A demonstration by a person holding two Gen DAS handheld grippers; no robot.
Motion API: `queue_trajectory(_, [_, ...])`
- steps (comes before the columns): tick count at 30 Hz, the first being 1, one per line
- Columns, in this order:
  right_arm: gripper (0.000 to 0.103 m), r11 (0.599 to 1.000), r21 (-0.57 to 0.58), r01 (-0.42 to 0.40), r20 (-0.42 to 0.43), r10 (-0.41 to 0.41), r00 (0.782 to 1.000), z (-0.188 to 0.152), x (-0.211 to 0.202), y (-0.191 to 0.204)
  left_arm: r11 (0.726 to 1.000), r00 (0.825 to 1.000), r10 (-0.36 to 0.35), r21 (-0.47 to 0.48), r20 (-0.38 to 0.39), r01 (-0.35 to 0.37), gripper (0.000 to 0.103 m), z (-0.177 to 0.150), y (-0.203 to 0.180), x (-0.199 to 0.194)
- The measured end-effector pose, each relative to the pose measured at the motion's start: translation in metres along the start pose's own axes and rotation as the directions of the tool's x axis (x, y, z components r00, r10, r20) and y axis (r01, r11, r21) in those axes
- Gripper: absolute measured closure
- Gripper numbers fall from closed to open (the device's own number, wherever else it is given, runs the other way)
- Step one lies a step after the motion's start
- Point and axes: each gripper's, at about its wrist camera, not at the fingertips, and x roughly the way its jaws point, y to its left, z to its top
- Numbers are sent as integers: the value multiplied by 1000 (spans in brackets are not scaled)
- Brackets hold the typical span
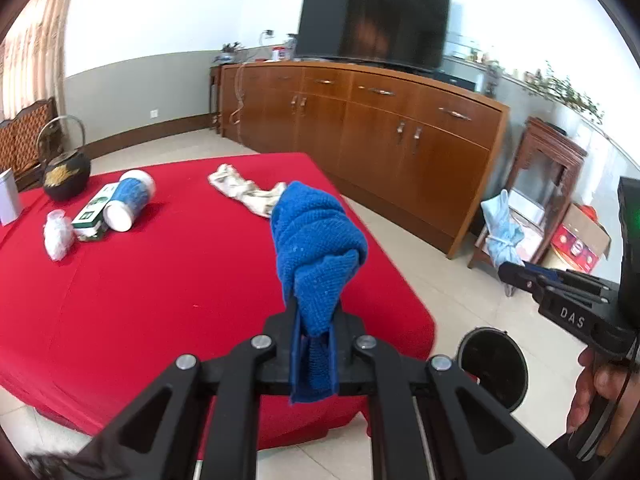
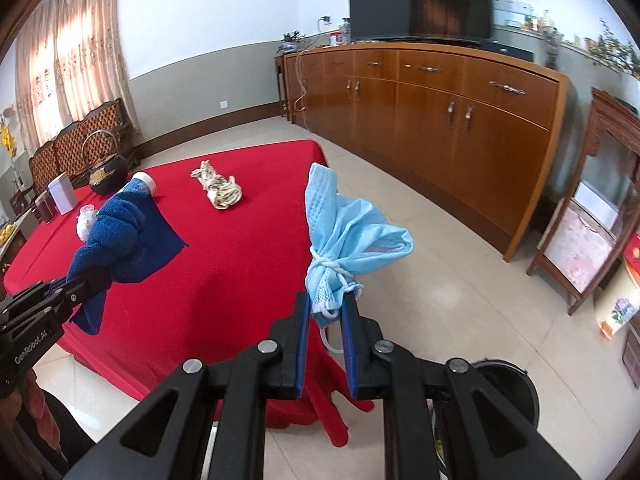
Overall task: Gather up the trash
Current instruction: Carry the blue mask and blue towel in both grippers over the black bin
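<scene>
My left gripper [image 1: 314, 320] is shut on a dark blue knitted cloth [image 1: 316, 240] and holds it above the near right part of the red table [image 1: 160, 280]. It also shows in the right wrist view [image 2: 120, 240]. My right gripper [image 2: 326, 308] is shut on a light blue face mask bundle [image 2: 344, 240], held over the floor past the table's right edge; it also shows in the left wrist view [image 1: 500, 228]. On the table lie a beige crumpled cloth [image 1: 244, 192], a blue-and-white cup on its side [image 1: 130, 200], a green-white box [image 1: 94, 212] and a crumpled clear wrapper [image 1: 58, 234].
A round black bin [image 1: 492, 368] stands on the floor below the table's right corner. A dark teapot [image 1: 66, 172] and a white tin [image 1: 8, 200] stand at the table's far left. A long wooden sideboard [image 1: 380, 128] with a TV runs along the right wall.
</scene>
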Motion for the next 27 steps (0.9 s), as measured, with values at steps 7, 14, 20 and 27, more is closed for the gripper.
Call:
queue_trajectory(7, [87, 998, 42, 49, 13, -50, 999, -17, -31, -31, 996, 998, -62, 57, -2, 62, 91, -3, -35, 0])
queue_trajectory(14, [87, 992, 83, 99, 14, -101, 995, -37, -53, -63, 987, 993, -116, 107, -5, 116, 91, -6, -67, 1])
queue_trajectory(20, [87, 982, 127, 137, -3, -137, 991, -58, -65, -92, 975, 986, -161, 147, -33, 164, 91, -14, -97, 9])
queue_trajectory(27, [87, 966, 185, 179, -25, -178, 984, -83, -76, -129, 952, 973, -215, 202, -88, 228, 91, -28, -138, 21])
